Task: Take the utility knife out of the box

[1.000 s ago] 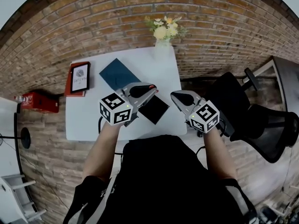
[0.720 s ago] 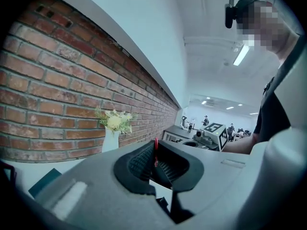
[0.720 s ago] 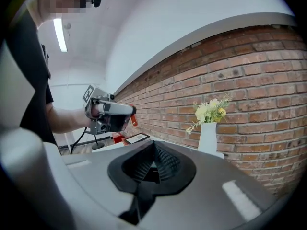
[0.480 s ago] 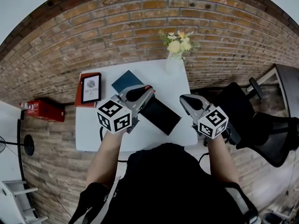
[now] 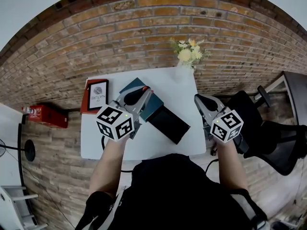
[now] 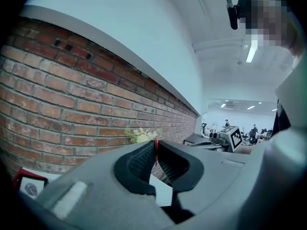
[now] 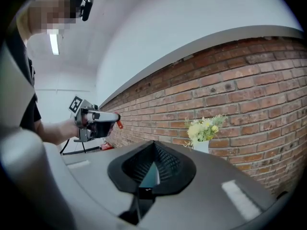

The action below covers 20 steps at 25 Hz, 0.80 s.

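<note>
My left gripper is shut on the utility knife, of which only a thin red end shows between the jaws. It hangs above the table over the dark teal lid, just left of the open black box. The right gripper view shows the left gripper with the red knife end sticking out of its tip. My right gripper is shut with nothing in it, raised near the table's right edge, apart from the box. The rest of the knife is hidden by the jaws.
The white table stands against a brick wall. A vase of flowers is at its far right corner, a framed picture on a red book at its left. A black chair stands to the right, a red case on the floor left.
Both grippers have risen. The left one has drifted left, off the black box and over the teal lid, still gripping the red-ended knife. The jaws have not changed.
</note>
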Available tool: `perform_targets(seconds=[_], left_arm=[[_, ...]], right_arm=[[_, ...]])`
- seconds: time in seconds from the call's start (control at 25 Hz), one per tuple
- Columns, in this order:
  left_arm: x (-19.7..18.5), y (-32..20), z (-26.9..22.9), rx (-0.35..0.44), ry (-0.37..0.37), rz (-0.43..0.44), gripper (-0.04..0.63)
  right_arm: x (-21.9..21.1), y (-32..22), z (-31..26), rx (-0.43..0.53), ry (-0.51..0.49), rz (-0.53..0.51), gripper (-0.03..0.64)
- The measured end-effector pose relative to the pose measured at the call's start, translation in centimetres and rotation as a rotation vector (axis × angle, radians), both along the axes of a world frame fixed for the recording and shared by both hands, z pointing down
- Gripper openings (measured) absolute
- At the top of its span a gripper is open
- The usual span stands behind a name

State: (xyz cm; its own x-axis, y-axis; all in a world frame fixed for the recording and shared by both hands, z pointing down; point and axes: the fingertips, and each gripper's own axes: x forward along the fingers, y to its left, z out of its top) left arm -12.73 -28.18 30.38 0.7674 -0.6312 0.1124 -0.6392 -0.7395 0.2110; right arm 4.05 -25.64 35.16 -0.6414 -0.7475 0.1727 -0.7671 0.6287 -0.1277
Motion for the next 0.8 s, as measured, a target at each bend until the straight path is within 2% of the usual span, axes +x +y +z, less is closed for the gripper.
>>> perform_targets(seconds=[0.24, 0.48, 0.64, 0.8], left_arm=[[-1.6, -0.3, -1.1, 0.05, -0.057, -0.094, 0.02], [-2.5, 0.5, -1.5, 0.09, -0.088, -0.145, 0.02], [-3.8, 0.6, -1.0, 0.092, -0.084, -0.19, 0.02], [-5.4, -0.1, 1.9, 0.104, -0.139, -0.234, 0.02]], right_arm=[[0.5, 0.2, -3.7, 0.061, -0.016, 0.048, 0.0], [0.6, 1.2, -5.9, 0.109, -0.031, 0.073, 0.0], [1.5, 1.7, -5.0, 0.097, -0.037, 0.1, -0.002], [3.1, 1.1, -1.6, 0.054, -0.031, 0.141, -0.002]])
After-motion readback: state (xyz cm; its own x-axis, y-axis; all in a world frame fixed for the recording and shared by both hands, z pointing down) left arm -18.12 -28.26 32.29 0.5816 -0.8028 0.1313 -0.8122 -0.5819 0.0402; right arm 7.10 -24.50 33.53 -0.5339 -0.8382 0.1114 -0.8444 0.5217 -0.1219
